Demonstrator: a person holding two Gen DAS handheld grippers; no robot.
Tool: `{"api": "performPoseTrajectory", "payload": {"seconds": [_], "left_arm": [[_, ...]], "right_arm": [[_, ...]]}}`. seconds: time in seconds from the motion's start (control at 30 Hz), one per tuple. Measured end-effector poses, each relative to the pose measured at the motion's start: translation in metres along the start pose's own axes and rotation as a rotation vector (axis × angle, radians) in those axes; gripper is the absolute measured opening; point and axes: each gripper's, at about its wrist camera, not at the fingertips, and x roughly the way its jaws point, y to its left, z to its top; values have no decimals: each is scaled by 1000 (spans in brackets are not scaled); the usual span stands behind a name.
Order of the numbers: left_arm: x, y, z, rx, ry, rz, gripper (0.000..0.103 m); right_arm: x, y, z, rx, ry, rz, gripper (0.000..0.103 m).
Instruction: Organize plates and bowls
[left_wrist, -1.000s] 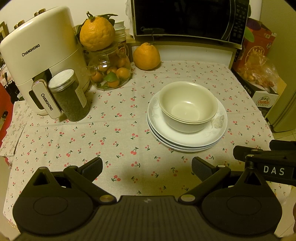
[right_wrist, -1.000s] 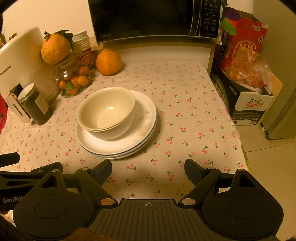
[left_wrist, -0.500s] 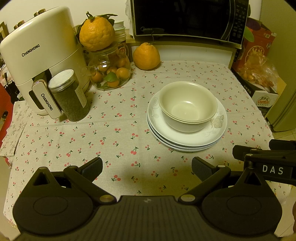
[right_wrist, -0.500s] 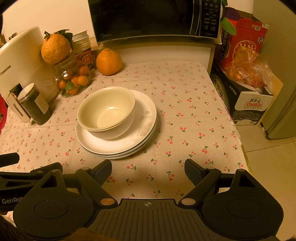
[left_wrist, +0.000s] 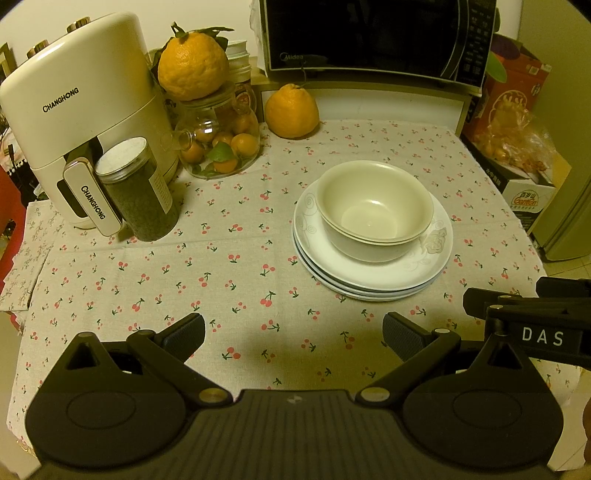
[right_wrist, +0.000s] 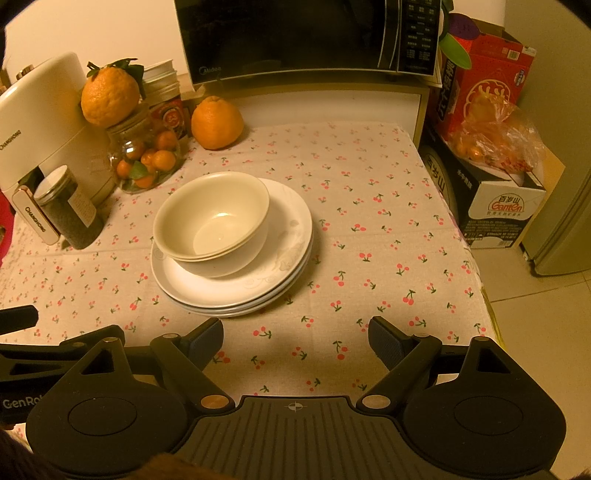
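Two nested cream bowls (left_wrist: 375, 210) sit on a stack of white plates (left_wrist: 417, 266) on the cherry-print tablecloth. In the right wrist view the bowls (right_wrist: 212, 221) and plates (right_wrist: 284, 251) lie left of centre. My left gripper (left_wrist: 293, 336) is open and empty, above the near part of the table, short of the stack. My right gripper (right_wrist: 295, 339) is open and empty, just in front of the stack. The right gripper's body shows at the right edge of the left wrist view (left_wrist: 532, 317).
A white Changhong appliance (left_wrist: 81, 114), a dark jar (left_wrist: 136, 188), a glass jar of small oranges (left_wrist: 218, 144) with a large orange on top, and another orange (left_wrist: 291, 110) stand at the back left. A microwave (left_wrist: 373, 37) is behind. Boxes (right_wrist: 495, 162) stand past the right table edge.
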Motion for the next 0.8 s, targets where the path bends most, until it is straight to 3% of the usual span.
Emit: {"api": "performPoseTrajectory", "payload": {"seconds": [0.8], "left_arm": [[1, 1, -1, 2, -1, -9, 103]], "right_arm": [[2, 1, -2, 4, 0, -6, 88]]}}
